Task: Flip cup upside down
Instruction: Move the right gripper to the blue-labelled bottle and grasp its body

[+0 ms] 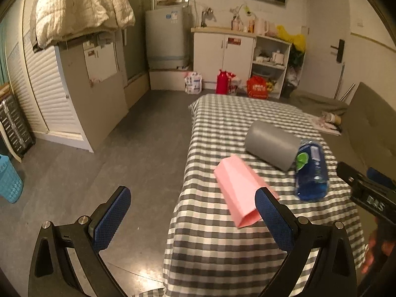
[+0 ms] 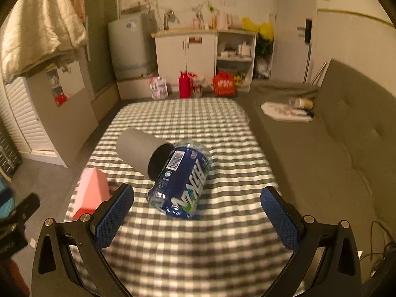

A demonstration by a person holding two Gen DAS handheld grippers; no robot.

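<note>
The table (image 2: 178, 247), under a grey-and-white checked cloth, carries 3 things, all lying toward its near half. Largest is the grey cup (image 2: 142, 152), on its side near the middle of the table, closed base toward the far-left corner, dark open mouth toward the near-right edge. A blue-labelled plastic bottle (image 2: 179, 184) lies touching or just beside the cup's mouth, on the near side. A pink folded carton (image 1: 241, 189) sits close to the left edge.

The cup looks like a light, stiff, smooth-walled cylinder, probably plastic or coated metal, so it may roll or slip under a weak pinch. The best hold is likely across the wall at mid-length, clear of the bottle, leaving room to swing the mouth downward.

The right gripper (image 2: 198, 219) hovers over the near edge, pads spread wide, nothing between them. The left gripper (image 1: 193, 219) hangs off the left edge, equally spread and empty.
</note>
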